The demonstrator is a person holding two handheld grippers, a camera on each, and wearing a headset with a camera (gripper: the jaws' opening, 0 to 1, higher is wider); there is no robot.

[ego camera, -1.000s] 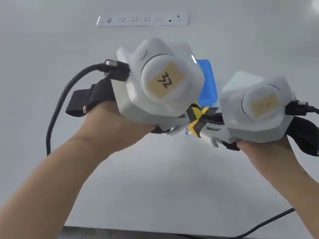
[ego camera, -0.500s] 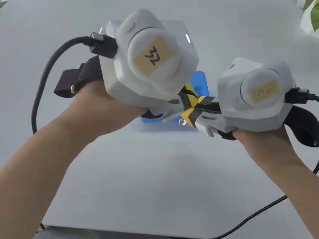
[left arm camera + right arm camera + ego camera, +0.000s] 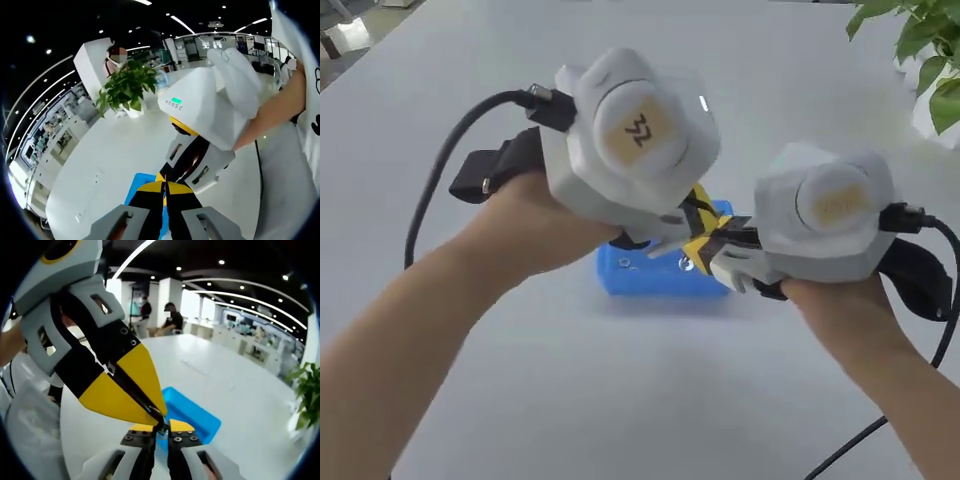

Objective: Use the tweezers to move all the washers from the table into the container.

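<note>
The white bench [image 3: 620, 400] is the widest thing here. Above it, the left gripper [image 3: 165, 189] has its jaws closed together, with a thin dark strip [image 3: 131, 386] between them; I cannot tell whether that is the tweezers. The right gripper [image 3: 161, 428] meets it tip to tip, jaws narrow, any grip unclear. Below both sits the blue container [image 3: 660, 286], well in from the bench's edges. Small washers [image 3: 625, 265] lie inside it.
</note>
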